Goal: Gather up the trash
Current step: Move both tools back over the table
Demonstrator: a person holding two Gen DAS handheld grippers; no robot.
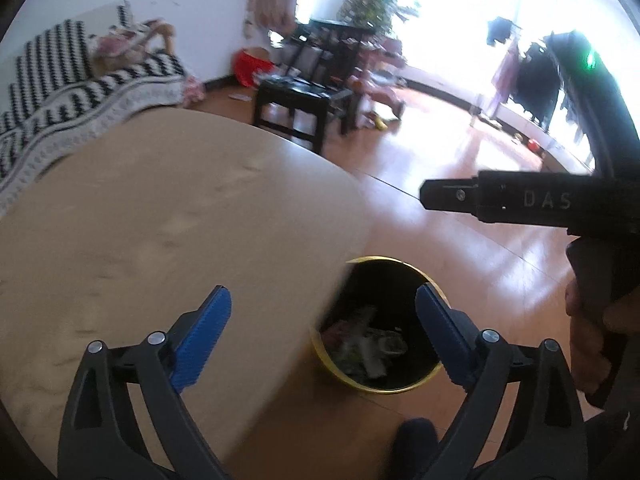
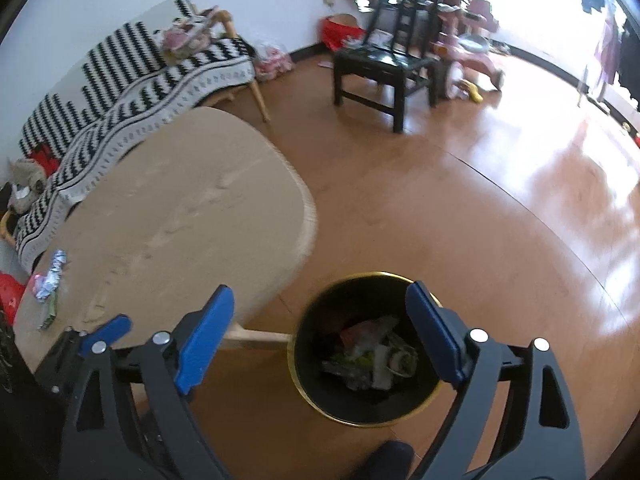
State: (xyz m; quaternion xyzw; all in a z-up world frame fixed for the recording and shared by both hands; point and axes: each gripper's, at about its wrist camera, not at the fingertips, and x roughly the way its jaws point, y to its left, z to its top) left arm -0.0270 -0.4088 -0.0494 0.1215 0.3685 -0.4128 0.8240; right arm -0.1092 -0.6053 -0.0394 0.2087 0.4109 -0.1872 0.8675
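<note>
Well, both grippers hang spread and empty by the bin (image 2: 366,350), the right gripper (image 2: 320,330) over its mouth, the left gripper (image 1: 323,326) straddling the table (image 1: 160,220) edge beside it; a crumpled foil wrapper (image 2: 50,276) lies on the table's far-left end, well away from the bin. It looks light, crushable and slippery; I'd pinch its bunched middle; bare tabletop leaves room to reach across.

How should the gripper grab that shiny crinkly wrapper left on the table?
Pinch the shiny wrapper across its raised, crumpled middle, coming straight down from above. It lies flat near the table edge, so a sideways approach would probably just push it. The left hand-held gripper sits nearer and is open; the right hand-held gripper hangs open over the bin.
</note>
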